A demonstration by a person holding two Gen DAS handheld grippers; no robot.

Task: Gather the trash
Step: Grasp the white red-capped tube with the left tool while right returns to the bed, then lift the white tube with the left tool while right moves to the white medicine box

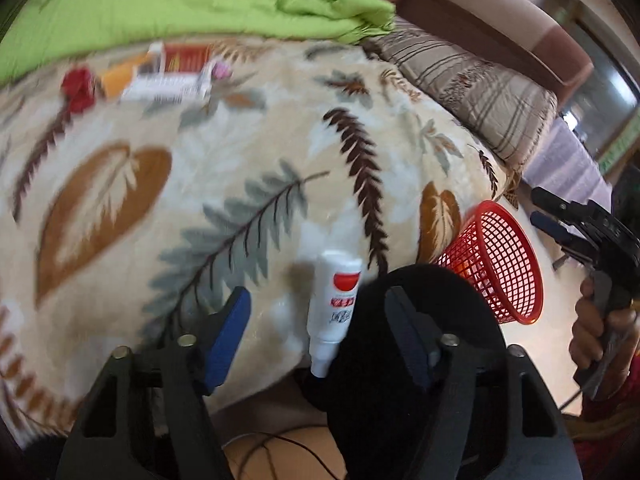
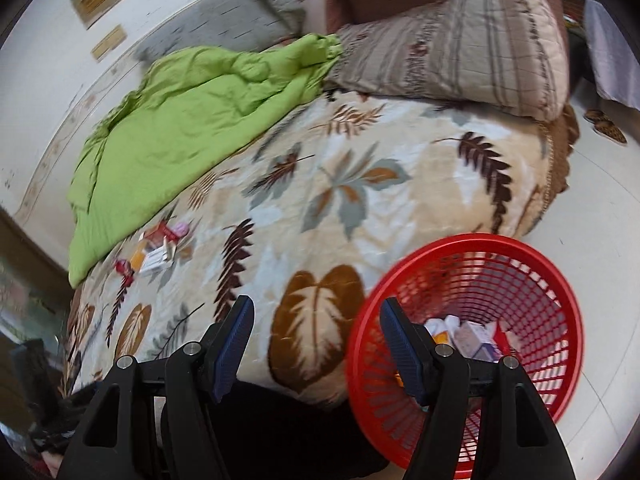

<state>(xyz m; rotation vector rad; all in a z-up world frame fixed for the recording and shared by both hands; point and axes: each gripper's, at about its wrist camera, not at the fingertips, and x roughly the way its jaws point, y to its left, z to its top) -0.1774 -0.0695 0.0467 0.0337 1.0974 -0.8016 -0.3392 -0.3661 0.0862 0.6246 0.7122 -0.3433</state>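
The left gripper (image 1: 316, 328) is open, with the white tube (image 1: 334, 312) lying loose between its 2 fingers. Next job, I think: squeeze it and carry it to the red basket (image 1: 496, 268) at 3 o'clock. The right gripper (image 2: 316, 344) is open and empty.

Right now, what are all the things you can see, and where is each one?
white tube: 1, white with red label, on the blanket between the left gripper's open fingers
basket: 1, red mesh, on the floor beside the bed, trash inside
trash pile: several boxes and wrappers, red, orange, white, by the green quilt
green quilt: 1, crumpled on bed
leaf blanket: 1, beige
pillow: 1, striped
left gripper: open
right gripper: open, empty
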